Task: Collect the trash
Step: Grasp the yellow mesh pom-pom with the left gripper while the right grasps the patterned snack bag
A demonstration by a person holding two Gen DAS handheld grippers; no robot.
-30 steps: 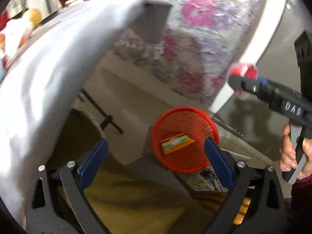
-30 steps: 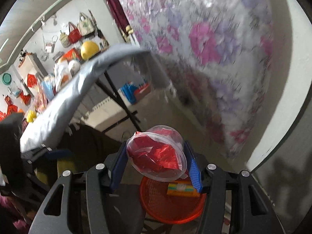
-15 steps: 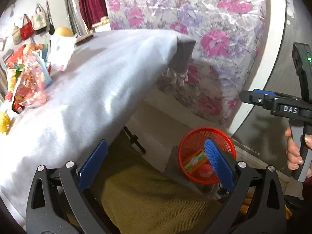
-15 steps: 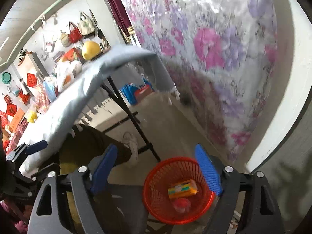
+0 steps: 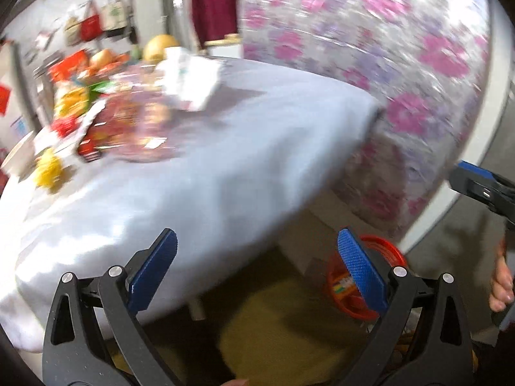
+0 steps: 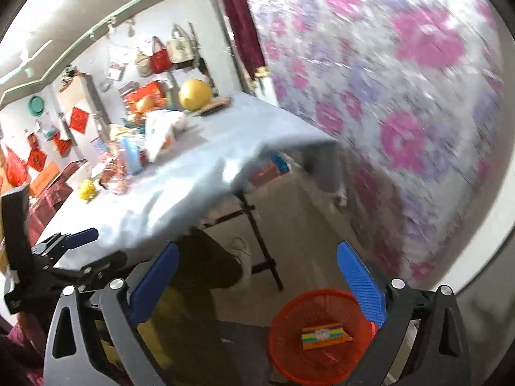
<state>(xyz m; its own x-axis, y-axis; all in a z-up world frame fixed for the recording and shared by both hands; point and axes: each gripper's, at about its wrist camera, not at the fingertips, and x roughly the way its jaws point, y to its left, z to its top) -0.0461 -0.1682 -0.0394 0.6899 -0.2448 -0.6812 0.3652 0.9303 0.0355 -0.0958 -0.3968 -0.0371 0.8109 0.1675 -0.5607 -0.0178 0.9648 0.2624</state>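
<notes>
Table (image 6: 225,148): stands by the flowered wall under a pale cloth; its near half is bare, likely so trash can be swept toward the person.
Clutter (image 5: 122,112): bags and wrappers heaped at the table's far end, next to a yellow ball (image 6: 194,94); judged the supply of trash left to collect.
Basket (image 6: 289,347): red mesh, low beside the table corner and under both hands, placed where a release drops straight in.
Carton (image 6: 323,337): yellow-green, lying flat in the basket with a red scrap just beside it.
Right gripper (image 6: 257,284): jaws have just been opening, now spread wide and released, nothing between them; it looks over the basket toward the table.
Left gripper (image 5: 257,271): also released and empty, aimed at the table edge, probably for the next pick.
</notes>
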